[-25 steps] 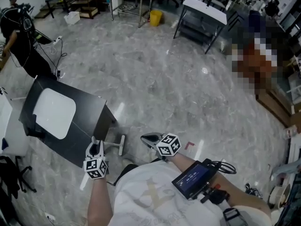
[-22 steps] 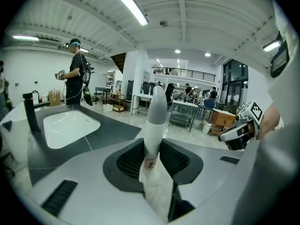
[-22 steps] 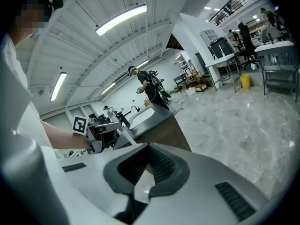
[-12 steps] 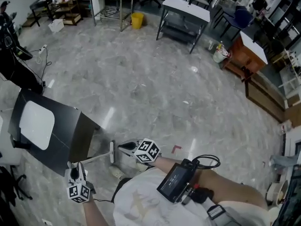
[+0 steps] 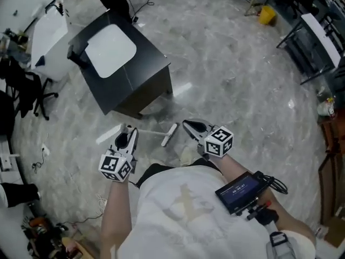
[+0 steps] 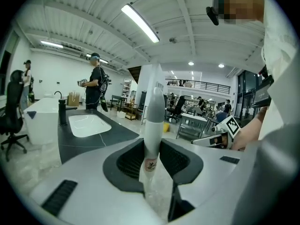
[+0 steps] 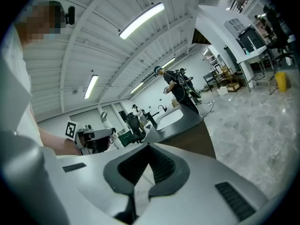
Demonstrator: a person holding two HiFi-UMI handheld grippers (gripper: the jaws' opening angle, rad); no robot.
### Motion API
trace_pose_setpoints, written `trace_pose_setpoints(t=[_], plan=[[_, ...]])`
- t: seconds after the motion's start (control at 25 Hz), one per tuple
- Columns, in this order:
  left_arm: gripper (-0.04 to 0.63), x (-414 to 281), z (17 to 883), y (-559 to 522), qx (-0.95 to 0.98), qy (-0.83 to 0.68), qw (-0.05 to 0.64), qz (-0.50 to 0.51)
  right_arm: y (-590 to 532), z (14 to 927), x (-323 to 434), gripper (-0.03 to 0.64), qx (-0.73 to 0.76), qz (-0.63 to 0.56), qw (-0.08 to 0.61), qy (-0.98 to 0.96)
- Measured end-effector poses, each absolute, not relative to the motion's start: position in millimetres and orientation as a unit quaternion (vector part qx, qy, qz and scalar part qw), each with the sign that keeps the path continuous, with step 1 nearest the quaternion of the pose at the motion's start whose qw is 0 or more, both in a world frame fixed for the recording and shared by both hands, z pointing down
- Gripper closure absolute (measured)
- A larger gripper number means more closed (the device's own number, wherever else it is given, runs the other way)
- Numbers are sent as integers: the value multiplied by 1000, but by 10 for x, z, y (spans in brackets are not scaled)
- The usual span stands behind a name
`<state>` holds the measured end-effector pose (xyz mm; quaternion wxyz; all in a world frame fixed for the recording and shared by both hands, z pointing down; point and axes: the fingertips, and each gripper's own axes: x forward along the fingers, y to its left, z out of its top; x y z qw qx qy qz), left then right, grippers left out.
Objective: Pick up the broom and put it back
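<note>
Your left gripper (image 5: 128, 136) was clamped on the broom (image 6: 153, 116) by its handle, just off the black sink cabinet's (image 5: 141, 82) near corner. Your right gripper (image 5: 190, 126) was closed on nothing. With one narrow grip, the pole could have twisted, slipped or struck that cabinet.

Big open lab/workshop hall. Standalone black sink counter (image 5: 144, 69) on marbled floor (image 5: 226, 85). Past counter: metal-frame white tables (image 5: 322, 30), yellow bin (image 5: 266, 15), loose cables (image 5: 141, 7). Beside counter: office chair (image 5: 24, 93). Above counter: strip lights (image 6: 139, 22), high ribbed ceiling. Behind counter: mezzanine railing (image 6: 206, 84), rig-wearing person (image 6: 96, 83).
</note>
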<state>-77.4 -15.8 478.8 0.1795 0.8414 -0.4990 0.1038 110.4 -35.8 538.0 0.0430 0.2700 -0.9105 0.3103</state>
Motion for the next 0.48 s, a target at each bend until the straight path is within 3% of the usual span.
trace_pose_setpoints(t=[0.48], plan=[[486, -1278, 4675, 547, 818, -545, 151, 103, -19, 5261, 339, 601, 216, 265, 71, -937]])
